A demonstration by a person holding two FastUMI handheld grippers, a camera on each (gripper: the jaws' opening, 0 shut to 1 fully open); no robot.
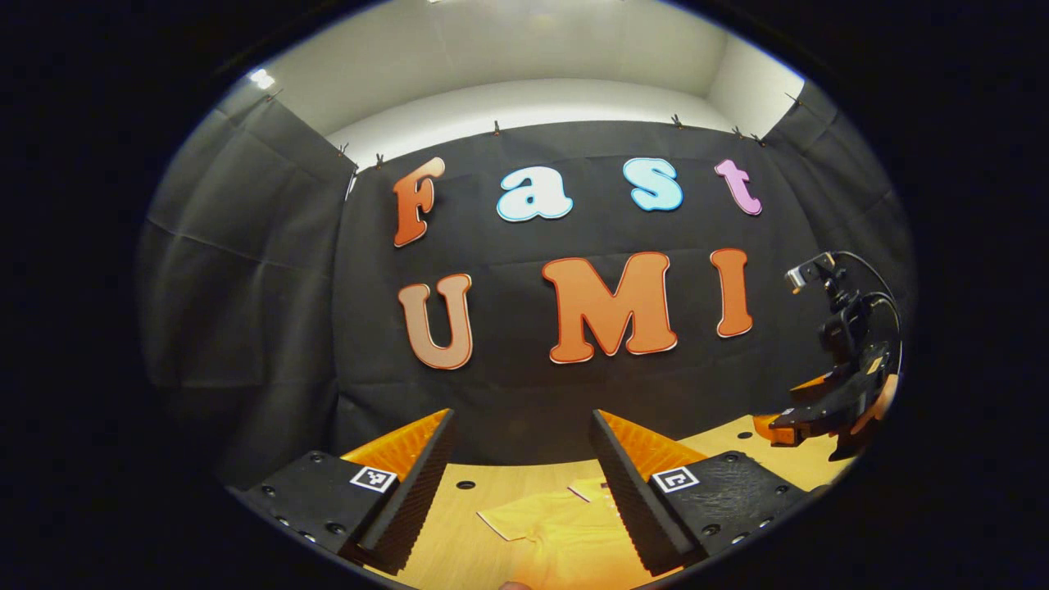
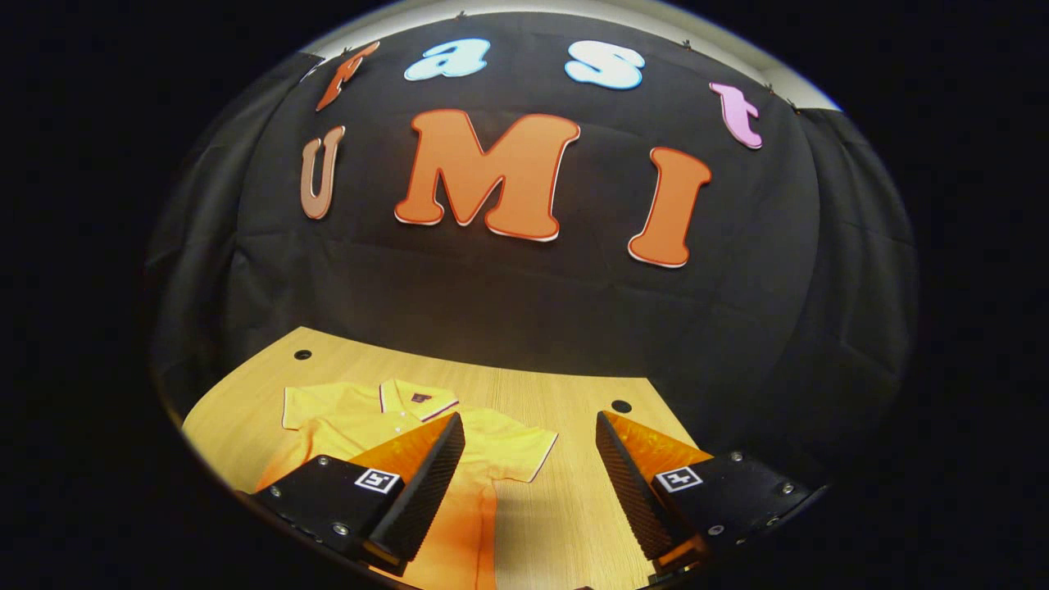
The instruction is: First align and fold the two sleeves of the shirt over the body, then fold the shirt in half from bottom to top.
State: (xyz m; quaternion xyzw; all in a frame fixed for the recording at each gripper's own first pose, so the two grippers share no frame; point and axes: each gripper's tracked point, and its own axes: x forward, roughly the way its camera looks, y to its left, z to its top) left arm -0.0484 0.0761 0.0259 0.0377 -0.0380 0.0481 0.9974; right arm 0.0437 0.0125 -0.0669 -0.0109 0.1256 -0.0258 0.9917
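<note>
1. The table (image 2: 565,393) is carrying the yellow shirt (image 2: 352,422), lying flat, sleeves spread.
2. The shirt is looking light, soft and floppy; pinching each sleeve (image 2: 524,451) at its hem should suit.
3. The left gripper (image 1: 522,479) and right gripper (image 2: 531,483) are hovering wide apart, empty.

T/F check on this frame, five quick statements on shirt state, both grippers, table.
1. The yellow polo shirt lies flat on the wooden table. True.
2. The right gripper is shut on a sleeve. False: its jaws stand wide apart, holding nothing.
3. The left gripper is open above the shirt. True.
4. Both sleeves are already folded over the body. False: in the right gripper view both sleeves spread outward.
5. In the left gripper view, the other gripper shows at the right, held above the table. True.
</note>
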